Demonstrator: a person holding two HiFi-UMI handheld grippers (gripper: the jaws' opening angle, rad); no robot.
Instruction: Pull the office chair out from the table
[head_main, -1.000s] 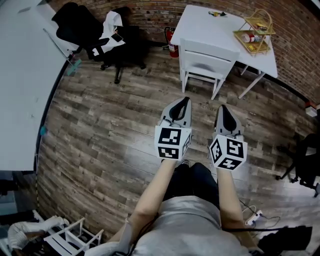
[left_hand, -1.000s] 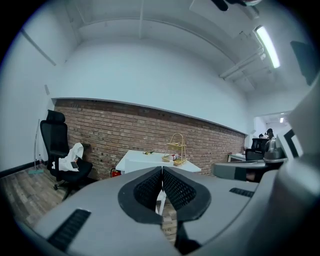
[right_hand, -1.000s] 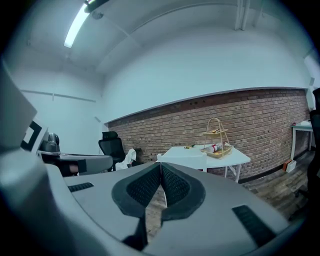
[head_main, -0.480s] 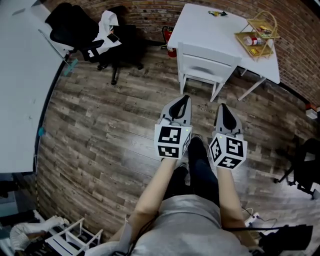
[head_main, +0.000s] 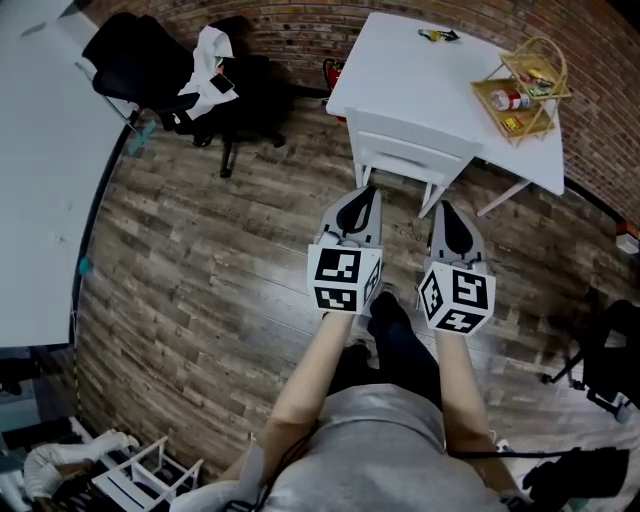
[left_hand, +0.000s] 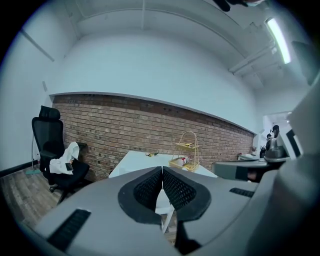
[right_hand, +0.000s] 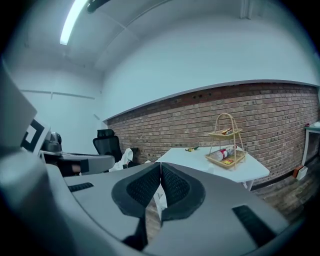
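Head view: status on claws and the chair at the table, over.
Left claw and right claw shut, empty. White chair pushed in at white table, untouched, just ahead. Nothing in the way.

The floor (head_main: 200, 250) is streaky grey-brown wood plank, the far wall (head_main: 300, 22) red-brown brick. Far right, the table (head_main: 420, 75) and chair (head_main: 410, 138) are white, the rack (head_main: 525, 92) yellow. Far left, a black swivel chair (head_main: 140, 55) bears a white cloth (head_main: 212, 48). The left gripper (head_main: 366, 195) and right gripper (head_main: 446, 210) are grey — each with black-and-white square markers.
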